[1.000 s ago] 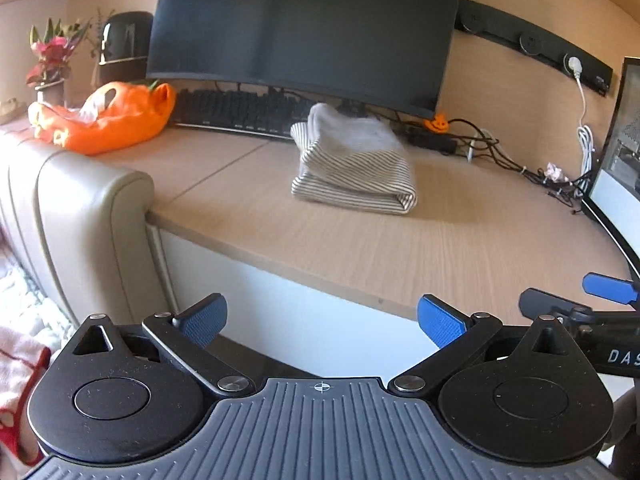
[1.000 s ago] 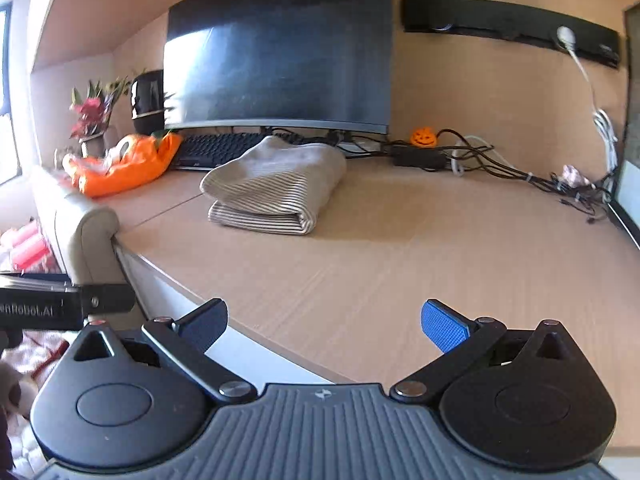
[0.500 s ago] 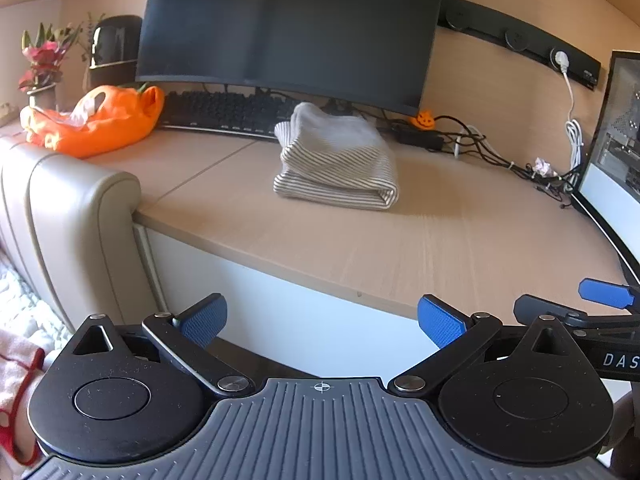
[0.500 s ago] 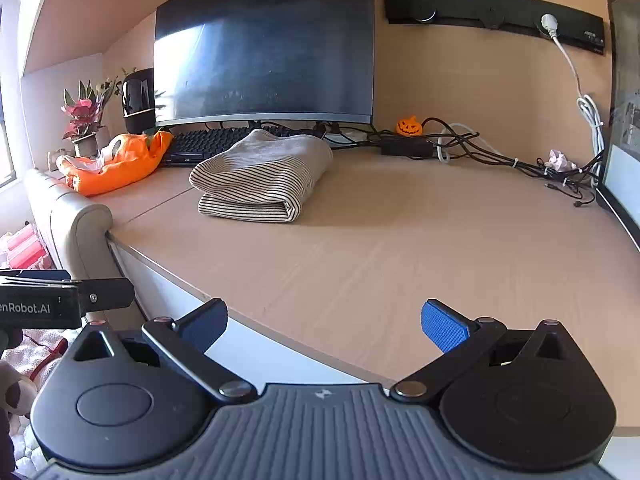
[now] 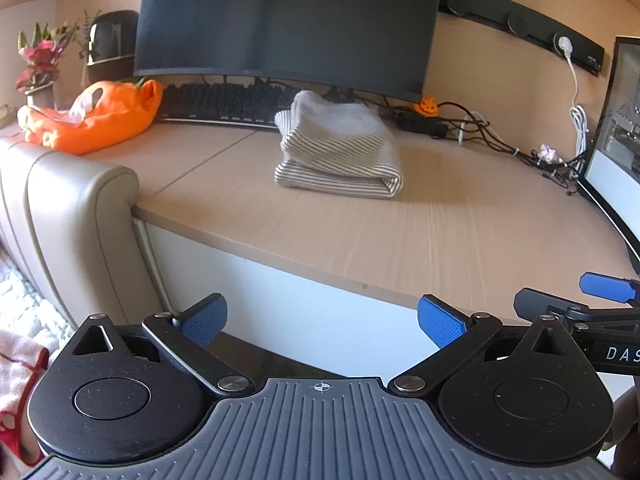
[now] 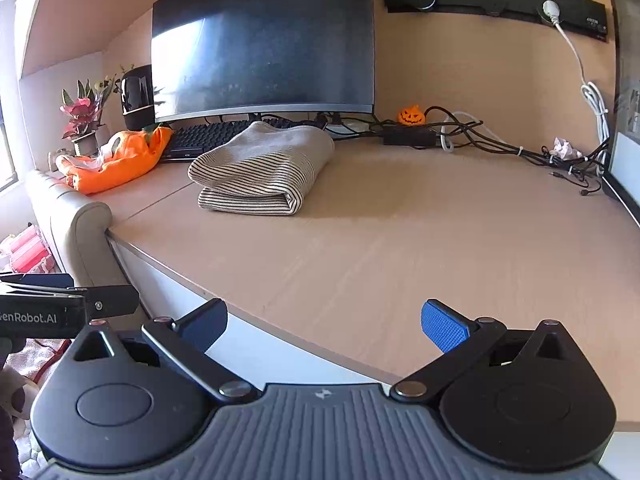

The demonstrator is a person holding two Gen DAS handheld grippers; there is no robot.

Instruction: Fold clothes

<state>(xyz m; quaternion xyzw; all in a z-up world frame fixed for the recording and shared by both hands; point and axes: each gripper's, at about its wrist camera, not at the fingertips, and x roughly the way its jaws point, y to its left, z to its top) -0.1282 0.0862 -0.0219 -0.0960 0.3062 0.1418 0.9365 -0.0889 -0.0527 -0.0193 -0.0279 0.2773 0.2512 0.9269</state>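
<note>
Hovering wide apart and empty, left gripper and right gripper, well short of folded striped garment.

The surface is matt pale wood grain. The folded garment is soft striped knit cloth. Each claw's fingertips carry rough blue textured pads on matt black plastic.

- The keyboard is partly hidden behind the striped folded garment near the desk's far edge;
- the second monitor is cut by the right picture edge;
- the small crumpled thing among the cables is too small to tell;
- the right gripper is cut off in the left wrist view.
</note>
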